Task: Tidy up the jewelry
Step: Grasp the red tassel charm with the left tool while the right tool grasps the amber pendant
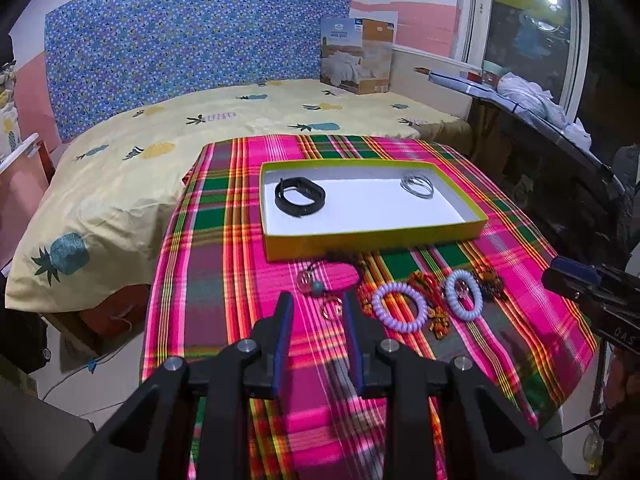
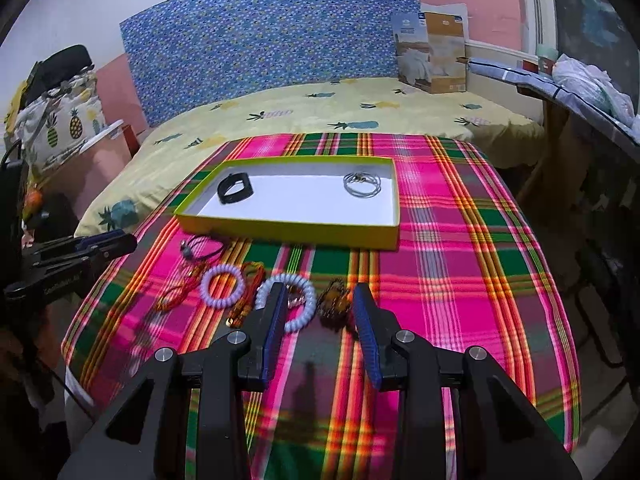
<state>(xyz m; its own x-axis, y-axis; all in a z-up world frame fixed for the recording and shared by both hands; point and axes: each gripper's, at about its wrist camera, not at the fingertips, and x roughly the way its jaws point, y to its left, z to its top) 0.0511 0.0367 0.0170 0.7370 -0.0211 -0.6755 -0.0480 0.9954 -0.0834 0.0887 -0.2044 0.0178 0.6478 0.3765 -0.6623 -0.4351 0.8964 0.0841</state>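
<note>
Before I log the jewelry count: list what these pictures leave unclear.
- Left wrist view: small rings partly hidden behind the left gripper fingers.
- Right wrist view: brown beaded piece blurred, type unclear; spiral bracelet partly covered by a right gripper finger.
- Both views: red-orange cords tangled, count unclear.

text: "OAS" | on: right tool point(image 1: 560, 270) body | rest: illegible

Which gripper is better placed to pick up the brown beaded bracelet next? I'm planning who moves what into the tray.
Right, probably. The right gripper stands open with the brown beaded bracelet lying between its fingertips. The left gripper points at the small rings, with the spiral hair ties between it and that bracelet.
</note>
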